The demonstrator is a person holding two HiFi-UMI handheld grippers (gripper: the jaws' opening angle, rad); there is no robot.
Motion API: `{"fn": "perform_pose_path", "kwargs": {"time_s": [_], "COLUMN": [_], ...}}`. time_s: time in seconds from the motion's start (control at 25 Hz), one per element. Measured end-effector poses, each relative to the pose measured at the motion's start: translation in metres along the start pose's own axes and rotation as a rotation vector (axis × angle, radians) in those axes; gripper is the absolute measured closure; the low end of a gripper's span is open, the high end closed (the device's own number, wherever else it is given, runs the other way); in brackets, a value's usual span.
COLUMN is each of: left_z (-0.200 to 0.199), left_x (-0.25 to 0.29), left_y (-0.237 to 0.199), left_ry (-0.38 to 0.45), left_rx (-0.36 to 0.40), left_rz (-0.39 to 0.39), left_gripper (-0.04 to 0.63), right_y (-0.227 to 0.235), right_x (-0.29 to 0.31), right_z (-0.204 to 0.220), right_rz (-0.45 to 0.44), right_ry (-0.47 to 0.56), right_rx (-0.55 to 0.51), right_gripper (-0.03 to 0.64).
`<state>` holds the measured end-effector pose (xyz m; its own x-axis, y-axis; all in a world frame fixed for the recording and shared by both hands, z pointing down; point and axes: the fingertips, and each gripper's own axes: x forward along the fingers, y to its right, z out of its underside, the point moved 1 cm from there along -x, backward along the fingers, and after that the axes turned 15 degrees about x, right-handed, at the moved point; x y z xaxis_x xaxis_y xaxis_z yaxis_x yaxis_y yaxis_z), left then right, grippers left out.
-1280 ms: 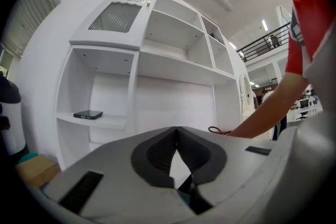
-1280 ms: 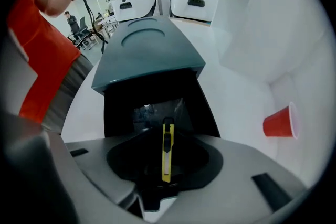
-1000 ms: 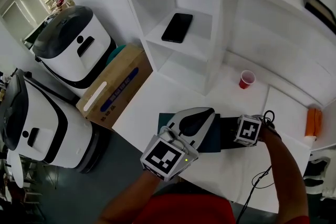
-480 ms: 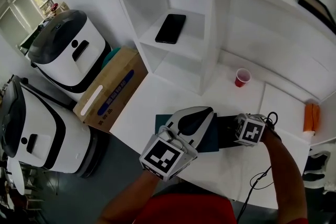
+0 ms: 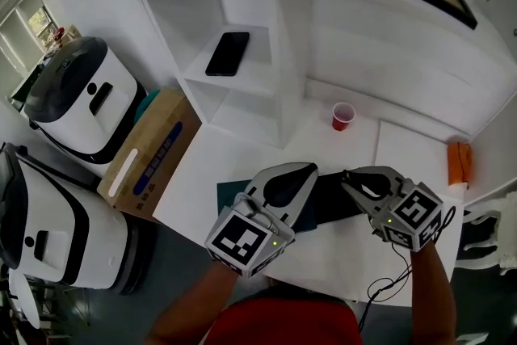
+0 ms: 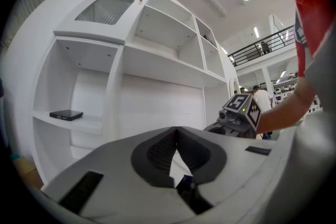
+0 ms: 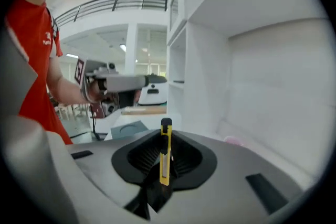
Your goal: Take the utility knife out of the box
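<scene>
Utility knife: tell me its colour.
Yellow utility knife with black tip, best in the right gripper view.

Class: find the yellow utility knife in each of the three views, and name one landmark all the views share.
Head view: not made out; hidden in the right gripper, lower right.
Left gripper view: not made out; only that gripper shows, middle right.
Right gripper view: utility knife upright between the jaws, bottom centre.
Shared landmark: the white shelf unit.

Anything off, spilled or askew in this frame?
Nothing stands out. The right gripper holds the utility knife straight between its jaws; the red cup stands upright, no spill.
</scene>
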<state>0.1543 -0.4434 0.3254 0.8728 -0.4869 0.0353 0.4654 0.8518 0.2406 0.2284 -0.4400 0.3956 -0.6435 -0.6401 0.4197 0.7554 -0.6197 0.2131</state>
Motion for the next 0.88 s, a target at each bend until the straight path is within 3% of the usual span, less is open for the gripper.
{"fn": "perform_pose_path", "kwargs": {"time_s": [0.2,0.36,0.88], "left_z": [-0.011,-0.018,-0.025], "left_x": [0.011,0.019,0.021], "left_y": [0.019,0.033,0.049], "left_ry": [0.033,0.056,0.06], "left_rx": [0.009,0.028,0.037], "left_rz": [0.054,0.099,0.145], "left_gripper": [0.577,0.577,0.577], "right_y": [-0.018,-0.026,-0.032], "right_x": [-0.055,-0.084,-0.098], "right_z": [-0.041,-0.05,-0.05], "right_rz": [0.028,0.053,0.1], "right_ry": [0.327,0.474,0.522], "right_rx": [0.105,0.149,0.126], "right_gripper": [0.534,0.534,0.537]}}
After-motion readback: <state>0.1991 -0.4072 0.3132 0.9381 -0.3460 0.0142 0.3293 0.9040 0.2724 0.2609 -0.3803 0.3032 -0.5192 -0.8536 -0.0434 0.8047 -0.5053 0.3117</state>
